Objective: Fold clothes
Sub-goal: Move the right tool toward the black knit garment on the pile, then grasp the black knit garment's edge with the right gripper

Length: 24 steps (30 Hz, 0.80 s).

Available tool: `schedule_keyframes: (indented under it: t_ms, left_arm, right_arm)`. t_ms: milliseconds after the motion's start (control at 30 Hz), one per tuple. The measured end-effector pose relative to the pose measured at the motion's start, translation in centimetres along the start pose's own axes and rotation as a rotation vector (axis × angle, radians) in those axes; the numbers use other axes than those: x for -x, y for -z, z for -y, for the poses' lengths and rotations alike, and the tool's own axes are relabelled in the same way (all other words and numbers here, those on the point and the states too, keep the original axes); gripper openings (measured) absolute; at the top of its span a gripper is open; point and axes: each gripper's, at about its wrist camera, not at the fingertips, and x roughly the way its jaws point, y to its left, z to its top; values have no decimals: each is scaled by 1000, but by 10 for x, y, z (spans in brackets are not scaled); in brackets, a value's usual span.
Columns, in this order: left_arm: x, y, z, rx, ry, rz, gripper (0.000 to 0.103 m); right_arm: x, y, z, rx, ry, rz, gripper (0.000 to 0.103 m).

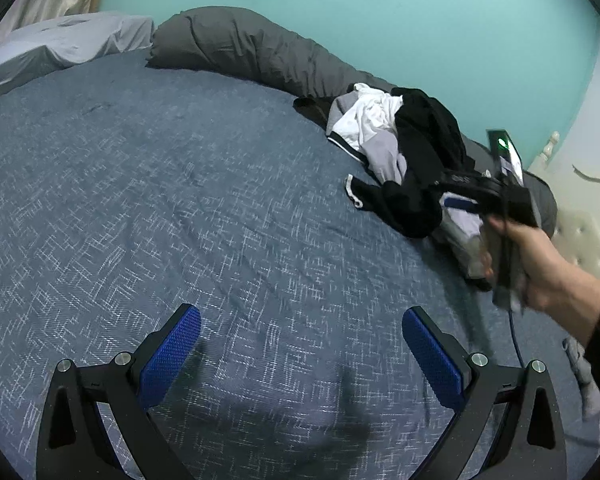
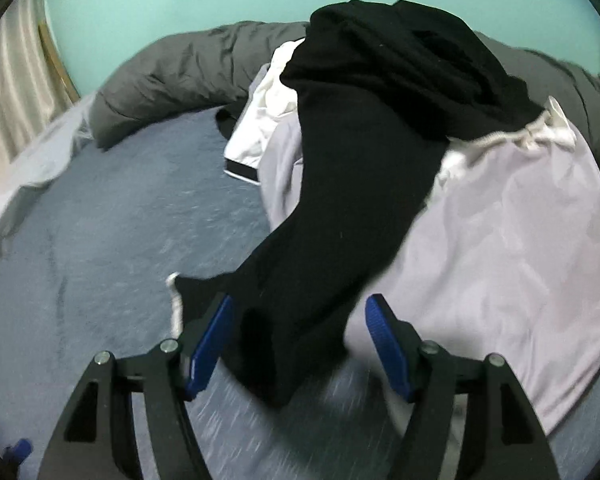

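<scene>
A heap of clothes (image 1: 400,148) lies on the blue patterned bed cover (image 1: 180,200) at the right. On top is a black garment (image 2: 360,160), draped over a pale lilac garment (image 2: 520,260) and a white piece with a dark trim (image 2: 256,132). My right gripper (image 2: 298,316) is open, its blue pads on either side of the black garment's lower end. In the left wrist view a hand (image 1: 540,264) holds that right gripper (image 1: 456,196) at the heap. My left gripper (image 1: 302,320) hangs open over bare bed cover, holding nothing.
A rolled dark grey duvet (image 1: 252,48) runs along the turquoise wall (image 1: 380,8) behind the heap. A light grey sheet (image 1: 60,40) lies at the far left. A cream padded headboard (image 1: 588,232) stands at the right edge. A beige curtain (image 2: 8,112) hangs at the left.
</scene>
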Motion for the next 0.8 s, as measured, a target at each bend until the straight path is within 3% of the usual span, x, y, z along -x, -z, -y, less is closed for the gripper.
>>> schedule_keyframes:
  t_ms: [67,133,167,200,500,633,800]
  left_arm:
    - [-2,1,-2,6,0,-6,103]
    - [-4,1,-3,7,-2,-9,103]
    - [-5,1,-3,5,-4,-10,103]
    - [-5,2,-3,4,-6,-11,103]
    - [1,0,-2,1,-3,1,103]
    - [5,-2,-2,3,0,16,103]
    - [5,-1,-4,16,4,15,103]
  right_arm:
    - [-12,-8,2,-7,20,-2,66]
    - [-24,-17,5,-14,40,-5,38]
    - [-30,-21,6,-17,50,-6,15]
    - [-32,-22,7,-23,50,-2,6]
    - [29,13,-28,164,-100,70,4]
    - [60,51,-53,234,-192,39,4]
    - [90,113,-62,228,-296,-61,4]
